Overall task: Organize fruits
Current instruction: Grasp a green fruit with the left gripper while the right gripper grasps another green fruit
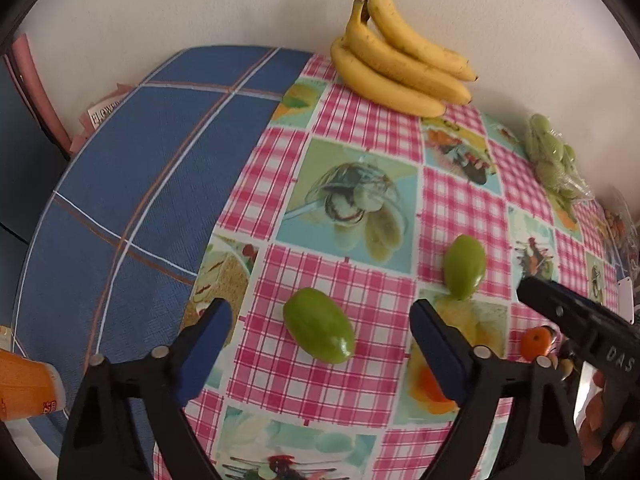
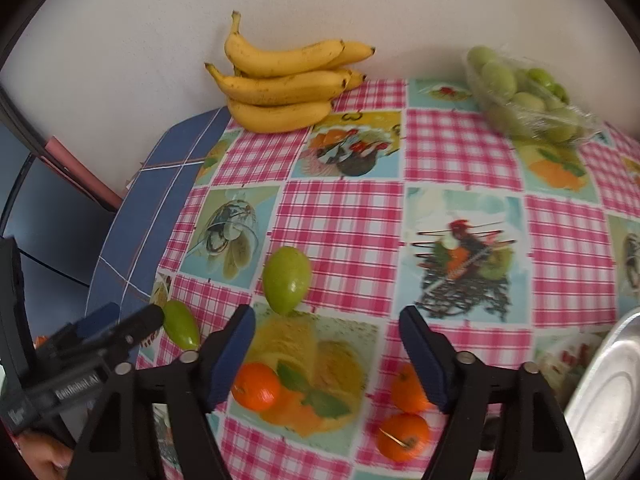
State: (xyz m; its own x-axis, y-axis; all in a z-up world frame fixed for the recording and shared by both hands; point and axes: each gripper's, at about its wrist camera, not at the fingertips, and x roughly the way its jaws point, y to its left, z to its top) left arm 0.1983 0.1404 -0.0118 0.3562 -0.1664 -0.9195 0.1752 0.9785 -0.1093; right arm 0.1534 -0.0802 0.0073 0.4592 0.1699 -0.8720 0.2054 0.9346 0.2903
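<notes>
Green fruit (image 1: 319, 325) lies on surface (image 1: 352, 160), between wide-open fingers of left claw (image 1: 320, 322), not touched. Second green fruit (image 1: 464, 267) just past its right finger. Right claw (image 2: 327, 340) wide open too, holding nothing; three oranges (image 2: 256, 386) low between and beside its fingers. Clear plastic bag (image 2: 528, 96) far ahead right, full of green fruits. Bananas (image 2: 280, 84) far ahead by wall. Metal tray (image 2: 608, 400) right of right claw; can't tell what's in it.
</notes>
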